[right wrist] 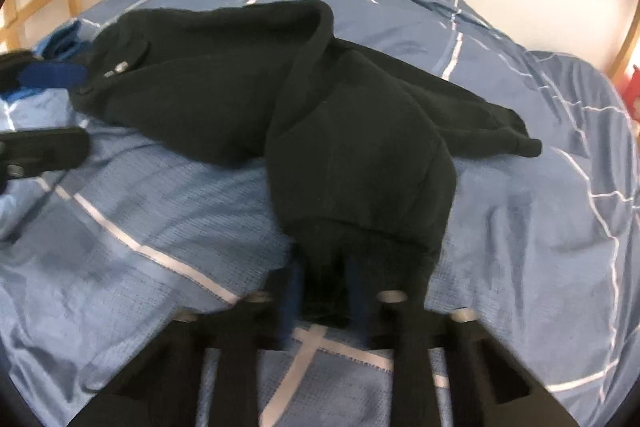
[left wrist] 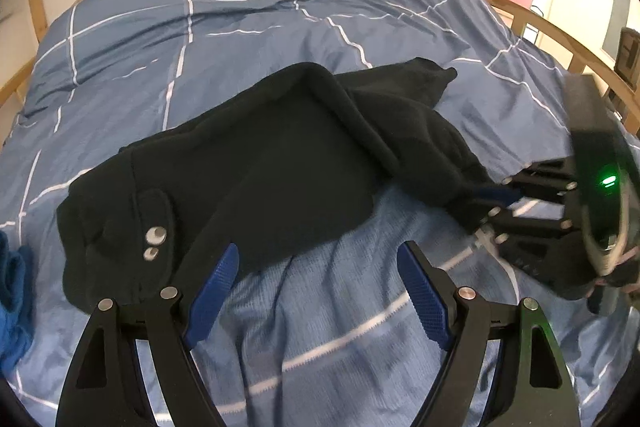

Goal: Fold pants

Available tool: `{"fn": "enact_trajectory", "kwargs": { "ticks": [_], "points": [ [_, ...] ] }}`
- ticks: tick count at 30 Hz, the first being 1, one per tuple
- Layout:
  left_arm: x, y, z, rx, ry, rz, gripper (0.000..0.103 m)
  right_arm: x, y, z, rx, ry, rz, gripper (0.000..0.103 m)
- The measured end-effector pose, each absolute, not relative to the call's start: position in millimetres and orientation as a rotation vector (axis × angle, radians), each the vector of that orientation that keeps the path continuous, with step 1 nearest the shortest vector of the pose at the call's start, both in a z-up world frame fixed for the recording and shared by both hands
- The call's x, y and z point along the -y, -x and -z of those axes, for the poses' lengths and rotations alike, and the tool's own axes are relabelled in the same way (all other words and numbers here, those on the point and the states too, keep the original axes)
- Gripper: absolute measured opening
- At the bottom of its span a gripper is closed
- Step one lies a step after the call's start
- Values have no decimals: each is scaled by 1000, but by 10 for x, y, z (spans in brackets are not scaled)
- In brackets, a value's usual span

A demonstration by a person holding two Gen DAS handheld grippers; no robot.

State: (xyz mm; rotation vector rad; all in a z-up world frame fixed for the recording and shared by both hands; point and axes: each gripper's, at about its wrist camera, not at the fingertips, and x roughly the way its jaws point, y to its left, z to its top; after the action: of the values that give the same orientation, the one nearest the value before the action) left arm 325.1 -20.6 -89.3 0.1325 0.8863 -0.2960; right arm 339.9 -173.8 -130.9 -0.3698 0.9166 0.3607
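Seemingly unlabelled, black pants (right wrist: 352,131) are pinched by the right hand-held gripper (right wrist: 324,291); left hand-held gripper (left wrist: 316,291) spread.

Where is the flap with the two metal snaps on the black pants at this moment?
In the left wrist view the flap lies at the left end of the black pants, on the blue duvet, just beyond the open left tool.

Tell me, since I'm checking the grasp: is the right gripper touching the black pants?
Touching. The right wrist view shows the right gripper with its fingers closed on the cuff of the black pants.
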Motion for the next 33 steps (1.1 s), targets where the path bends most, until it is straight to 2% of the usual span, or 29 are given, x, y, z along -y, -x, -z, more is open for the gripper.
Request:
{"fn": "enact_trajectory", "kwargs": {
  "ticks": [4, 8, 12, 17, 23, 25, 27, 30, 32, 33],
  "points": [
    [205, -3445, 866, -859, -147, 285, 81, 1845, -3461, 978, -798, 396, -321, 10],
    [233, -3767, 788, -810, -191, 265, 81, 2048, -3883, 514, -723, 408, -246, 9],
    [314, -4189, 705, -765, -263, 284, 81, 2270, -4588, 247, -765, 370, -167, 9],
    [421, -4761, 728, -782, -372, 289, 81, 2414, -5335, 334, -859, 385, -77, 8],
    [445, -5121, 967, -832, -415, 221, 81, 2503, -5800, 608, -900, 360, 19, 9],
    [411, -5159, 1030, -841, -400, 202, 81, 2529, -5860, 661, -877, 366, 59, 19],
    [394, -5144, 1046, -823, -393, 156, 81, 2612, -5840, 633, -827, 356, 164, 54],
    [439, -4951, 890, -760, -310, 65, 81, 2781, -5545, 477, -683, 280, 219, 62],
    [514, -4784, 789, -737, -220, 104, 86, 2925, -5209, 420, -596, 185, 261, 75],
    [573, -4722, 760, -742, -198, 114, 86, 3001, -5049, 428, -569, 110, 250, 75]
  ]
}}
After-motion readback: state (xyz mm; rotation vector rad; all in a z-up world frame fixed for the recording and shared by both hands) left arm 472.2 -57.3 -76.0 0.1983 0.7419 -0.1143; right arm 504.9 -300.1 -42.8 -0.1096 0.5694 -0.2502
